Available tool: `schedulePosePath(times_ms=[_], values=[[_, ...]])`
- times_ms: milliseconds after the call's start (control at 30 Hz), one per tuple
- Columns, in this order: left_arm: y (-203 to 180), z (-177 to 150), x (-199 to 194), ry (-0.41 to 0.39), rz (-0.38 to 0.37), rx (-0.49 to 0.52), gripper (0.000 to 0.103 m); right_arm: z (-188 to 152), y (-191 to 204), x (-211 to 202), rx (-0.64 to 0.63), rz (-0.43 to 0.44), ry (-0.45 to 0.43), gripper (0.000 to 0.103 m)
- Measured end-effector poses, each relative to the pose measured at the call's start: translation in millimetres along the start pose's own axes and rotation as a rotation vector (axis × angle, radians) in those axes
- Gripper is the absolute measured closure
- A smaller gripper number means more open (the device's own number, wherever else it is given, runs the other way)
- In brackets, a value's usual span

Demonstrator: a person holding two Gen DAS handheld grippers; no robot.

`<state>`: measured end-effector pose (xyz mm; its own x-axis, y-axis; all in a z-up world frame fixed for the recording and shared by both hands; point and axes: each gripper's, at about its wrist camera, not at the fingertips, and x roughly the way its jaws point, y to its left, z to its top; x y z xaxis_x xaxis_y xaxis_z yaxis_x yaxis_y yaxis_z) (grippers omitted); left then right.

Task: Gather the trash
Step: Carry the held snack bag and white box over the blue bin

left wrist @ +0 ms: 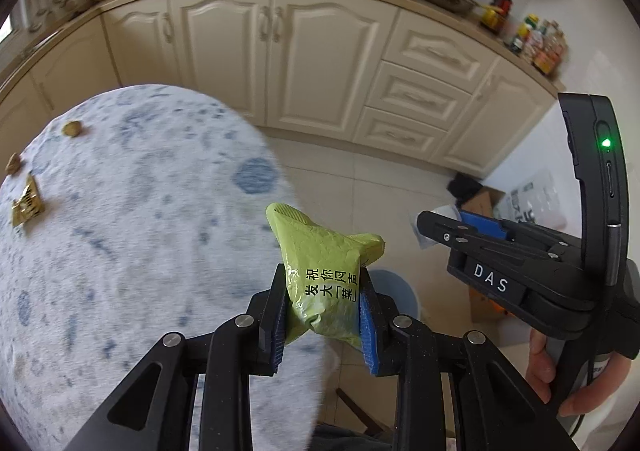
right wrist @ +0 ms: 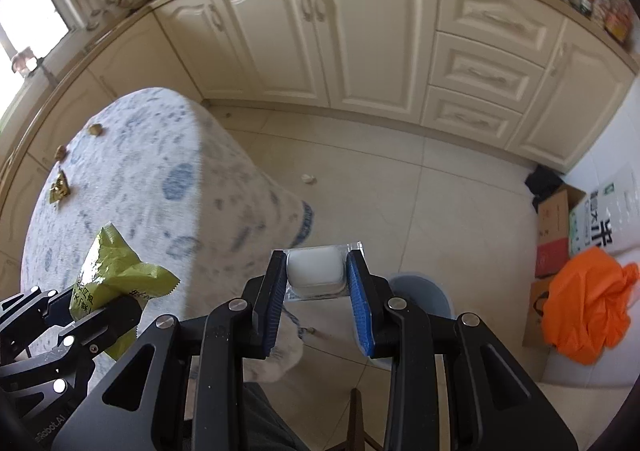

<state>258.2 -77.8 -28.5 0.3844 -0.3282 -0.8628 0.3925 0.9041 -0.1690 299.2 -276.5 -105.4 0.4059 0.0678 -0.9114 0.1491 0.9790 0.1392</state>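
In a kitchen with cream cabinets (right wrist: 352, 35), a cloth-covered round table (left wrist: 132, 219) stands over tiled floor. The left gripper (left wrist: 322, 315) clamps a green snack wrapper (left wrist: 326, 267); the right gripper (right wrist: 316, 283) pinches a white sealed packet (right wrist: 316, 271). The grey bin (right wrist: 420, 291) lies just below, nearer the right gripper. A gold wrapper (left wrist: 26, 205) remains on the table.

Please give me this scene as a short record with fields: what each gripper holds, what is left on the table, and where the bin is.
left gripper: jaws shut on green wrapper
right gripper: jaws shut on white packet
table: blue-patterned cloth, gold wrapper and two small brown scraps lie on it
bin: grey-blue, on the floor, below and beyond the right gripper
trash on floor: one small white scrap near the table
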Motion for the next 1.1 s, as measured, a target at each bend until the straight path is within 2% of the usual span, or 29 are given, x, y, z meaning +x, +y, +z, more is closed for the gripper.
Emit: schedulePosePath(times_ms=[333, 533, 867, 1100], values=[[-70, 10, 52, 0.097, -0.055, 0.121, 0.077, -37, -84, -7, 0.151, -0.077, 0.035, 0.072], [-96, 15, 81, 0.157, -0.063, 0.174, 0.077, -57, -123, -8, 0.227, -0.107, 0.054, 0.072], [-124, 36, 131, 0.24, -0.061, 0.21, 0.077, -79, -149, 5, 0.29, -0.116, 0.103, 0.072], [-131, 36, 167, 0.285, -0.028, 0.206, 0.077, -87, -155, 43, 0.318, -0.104, 0.197, 0.072]])
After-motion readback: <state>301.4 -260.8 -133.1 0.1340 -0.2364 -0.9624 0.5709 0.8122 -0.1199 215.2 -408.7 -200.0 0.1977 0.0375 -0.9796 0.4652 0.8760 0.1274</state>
